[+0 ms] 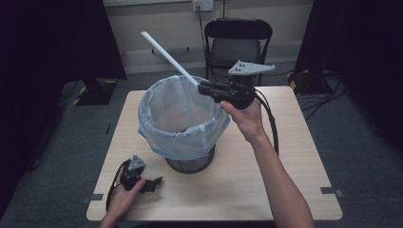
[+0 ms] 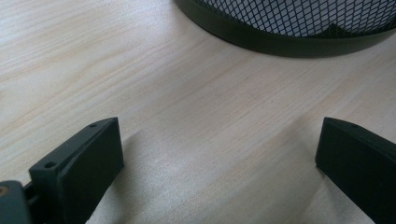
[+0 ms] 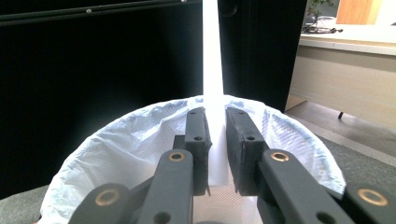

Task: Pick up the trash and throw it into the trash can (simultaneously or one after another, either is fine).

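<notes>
Left hand-held gripper (image 1: 153,182) rests on the tabletop (image 1: 285,156) near the front left, jaws spread wide with nothing between them, just short of the mesh bin's base (image 2: 280,39). Centre: the bin (image 1: 183,118), lined with a pale blue bag (image 3: 116,149). Right hand-held gripper (image 1: 203,88) is over the bin's far rim, clenched on a long white strip (image 1: 166,56) angled up and away.

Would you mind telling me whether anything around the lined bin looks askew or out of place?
Nothing is spilled or damaged. The bag sits unevenly on the mesh bin, its blue edge drooping lower at the front. The right gripper holds a long white strip slanting over the rim.
</notes>
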### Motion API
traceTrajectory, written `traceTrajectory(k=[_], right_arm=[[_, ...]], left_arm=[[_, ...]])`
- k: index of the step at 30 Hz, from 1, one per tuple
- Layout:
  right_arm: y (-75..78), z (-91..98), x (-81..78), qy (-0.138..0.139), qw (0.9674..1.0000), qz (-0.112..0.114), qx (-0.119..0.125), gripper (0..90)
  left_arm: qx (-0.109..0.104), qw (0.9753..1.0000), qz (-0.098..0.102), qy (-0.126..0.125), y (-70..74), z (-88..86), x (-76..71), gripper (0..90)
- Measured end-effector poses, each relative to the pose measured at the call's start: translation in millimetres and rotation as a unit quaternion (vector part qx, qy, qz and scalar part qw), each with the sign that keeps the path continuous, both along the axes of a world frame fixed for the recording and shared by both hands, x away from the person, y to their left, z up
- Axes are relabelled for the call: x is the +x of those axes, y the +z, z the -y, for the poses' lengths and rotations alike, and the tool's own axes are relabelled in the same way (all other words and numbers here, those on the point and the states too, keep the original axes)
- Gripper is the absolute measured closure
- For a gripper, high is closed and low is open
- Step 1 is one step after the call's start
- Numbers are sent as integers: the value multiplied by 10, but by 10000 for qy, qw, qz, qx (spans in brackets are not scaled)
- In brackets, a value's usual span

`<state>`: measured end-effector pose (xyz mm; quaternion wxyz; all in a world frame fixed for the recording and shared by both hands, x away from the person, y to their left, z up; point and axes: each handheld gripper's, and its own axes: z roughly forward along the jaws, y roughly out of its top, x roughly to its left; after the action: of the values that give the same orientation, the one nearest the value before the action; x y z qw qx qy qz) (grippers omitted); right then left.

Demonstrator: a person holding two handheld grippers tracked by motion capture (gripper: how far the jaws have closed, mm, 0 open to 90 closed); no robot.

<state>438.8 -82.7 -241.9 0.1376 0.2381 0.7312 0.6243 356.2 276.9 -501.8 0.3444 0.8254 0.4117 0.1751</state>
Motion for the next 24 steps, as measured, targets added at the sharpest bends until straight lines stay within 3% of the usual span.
traceTrajectory(k=[5,9,13,24], right_arm=[[-22,-37,-15,130,9999,-37,-63,783],[-36,-52,-9,213,9997,-98,-91,661],[-50,-61,11,147,9997,-164,-112,559],[-61,-61,36,39,9996,-191,-193,420]], left_arm=[[4,10000,-2,-1,1,0,0,4],[3,10000,-1,1,0,0,0,4],[1,10000,0,0,0,0,0,3],[-1,10000,0,1,0,0,0,3]])
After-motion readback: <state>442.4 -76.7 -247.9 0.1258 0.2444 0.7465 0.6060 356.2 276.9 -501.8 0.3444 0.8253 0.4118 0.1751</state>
